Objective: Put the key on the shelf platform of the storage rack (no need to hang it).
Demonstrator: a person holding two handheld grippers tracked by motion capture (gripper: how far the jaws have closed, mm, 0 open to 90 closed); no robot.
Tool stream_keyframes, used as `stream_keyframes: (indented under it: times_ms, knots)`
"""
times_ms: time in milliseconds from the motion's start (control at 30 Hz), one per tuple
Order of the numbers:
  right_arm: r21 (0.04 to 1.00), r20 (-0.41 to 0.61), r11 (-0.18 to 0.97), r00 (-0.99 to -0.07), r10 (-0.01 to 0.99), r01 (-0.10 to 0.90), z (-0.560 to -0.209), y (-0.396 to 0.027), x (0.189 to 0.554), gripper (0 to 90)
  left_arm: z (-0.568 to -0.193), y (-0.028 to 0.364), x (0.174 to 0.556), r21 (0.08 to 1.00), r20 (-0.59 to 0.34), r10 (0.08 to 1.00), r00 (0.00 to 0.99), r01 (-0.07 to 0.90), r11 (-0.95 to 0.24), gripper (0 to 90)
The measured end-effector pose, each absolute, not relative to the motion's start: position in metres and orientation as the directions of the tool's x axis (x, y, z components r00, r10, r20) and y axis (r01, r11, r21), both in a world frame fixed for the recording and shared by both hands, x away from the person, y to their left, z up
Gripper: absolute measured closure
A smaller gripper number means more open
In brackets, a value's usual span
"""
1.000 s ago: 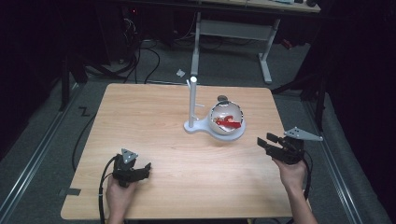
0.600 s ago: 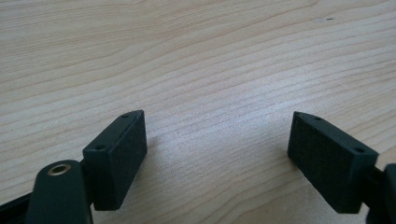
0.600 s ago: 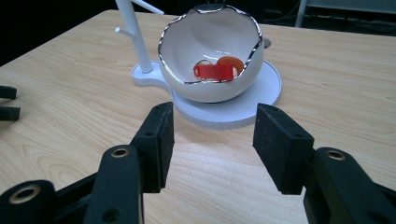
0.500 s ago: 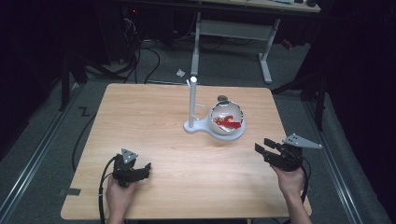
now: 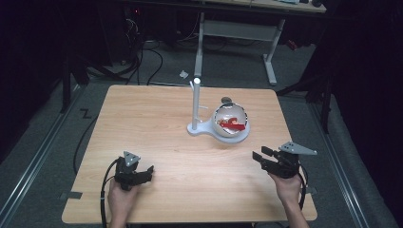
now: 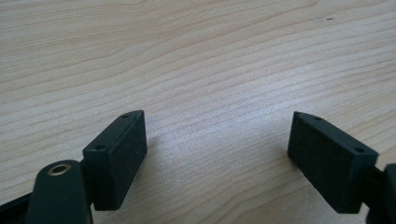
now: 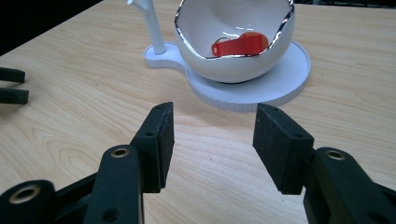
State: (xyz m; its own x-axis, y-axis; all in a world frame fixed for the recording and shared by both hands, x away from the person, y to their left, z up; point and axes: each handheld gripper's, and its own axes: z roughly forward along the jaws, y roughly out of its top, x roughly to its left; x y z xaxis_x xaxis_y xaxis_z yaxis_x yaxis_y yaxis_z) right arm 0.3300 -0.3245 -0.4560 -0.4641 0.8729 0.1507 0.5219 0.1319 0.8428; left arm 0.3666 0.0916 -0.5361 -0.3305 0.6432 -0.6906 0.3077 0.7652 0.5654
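Note:
A white bowl (image 5: 231,121) with a jagged chrome rim sits on a white round base (image 5: 204,129) from which a thin white post (image 5: 195,102) rises. A red tag-like piece (image 5: 235,125) lies inside the bowl (image 7: 233,51), also seen as a red piece (image 7: 240,43) in the right gripper view. My right gripper (image 5: 259,156) is open low over the table, pointing at the bowl from the near right, a short way off; its own view shows the right gripper (image 7: 212,135) empty. My left gripper (image 5: 148,171) stands open over bare wood at the near left, and the left gripper (image 6: 217,149) holds nothing.
The wooden table (image 5: 142,123) has broad bare room on its left half and in front of the bowl. The white base (image 7: 261,88) and post (image 7: 152,28) stand just ahead of the right jaws. The left gripper's fingers (image 7: 11,86) show far off. Another desk's legs (image 5: 271,57) stand behind.
My right gripper has drifted a little left and toward the table's near edge, coming inward from the right edge. The left gripper has stayed where it was.

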Motion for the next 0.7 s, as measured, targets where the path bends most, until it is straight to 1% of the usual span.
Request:
stream_keyframes:
  times_ms: [300,467,600,700]
  knots:
    - [0.841,0.156,0.132,-0.47,0.869,0.524,-0.465,-0.316,0.333,48.0,-0.536,0.092,0.367,0.566,-0.691,0.644,-0.33,0.308,0.765,20.0]
    - [0.844,0.129,0.153,-0.471,0.872,0.514,-0.467,-0.312,0.334,47.9,-0.536,0.092,0.367,0.565,-0.691,0.642,-0.331,0.307,0.766,20.0]
    - [0.844,0.135,0.147,-0.469,0.873,0.516,-0.469,-0.309,0.336,47.9,-0.536,0.092,0.367,0.566,-0.69,0.644,-0.33,0.308,0.764,20.0]
    - [0.84,0.126,0.163,-0.478,0.869,0.517,-0.471,-0.305,0.337,47.9,-0.536,0.092,0.367,0.565,-0.691,0.643,-0.331,0.307,0.765,20.0]
